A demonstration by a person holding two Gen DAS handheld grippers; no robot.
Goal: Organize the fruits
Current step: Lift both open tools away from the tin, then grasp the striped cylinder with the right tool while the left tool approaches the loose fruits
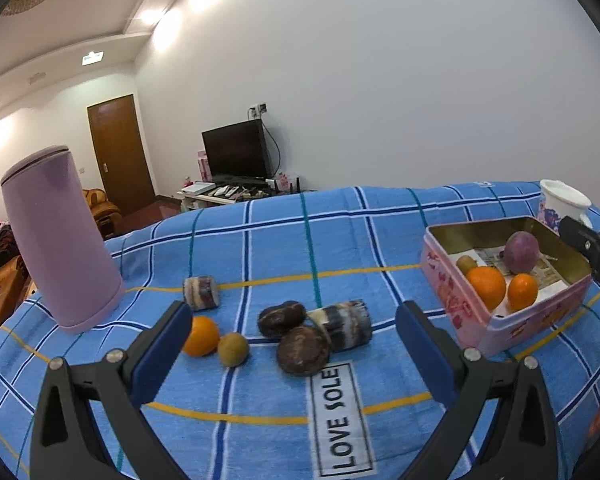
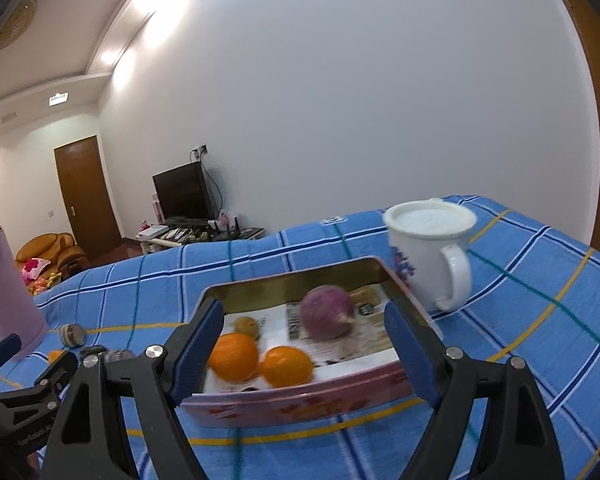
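Observation:
On the blue checked cloth lie an orange (image 1: 201,336), a small yellow-green fruit (image 1: 233,349) and two dark brown fruits (image 1: 281,319) (image 1: 303,350). My left gripper (image 1: 295,316) hovers open just short of them, holding nothing. To the right, a pink tin box (image 1: 496,320) (image 2: 300,400) holds two oranges (image 2: 234,356) (image 2: 288,366), a purple round fruit (image 2: 327,316) and a small brownish fruit (image 2: 247,326) on newspaper. My right gripper (image 2: 304,312) stands open over the tin's near side, with nothing in its grip.
Two striped cylinders (image 1: 201,293) (image 1: 346,324) lie among the loose fruit. A tall lilac container (image 1: 60,240) stands at the left. A white mug (image 2: 432,256) stands just behind the tin's far right corner. The cloth drops off at the far edge.

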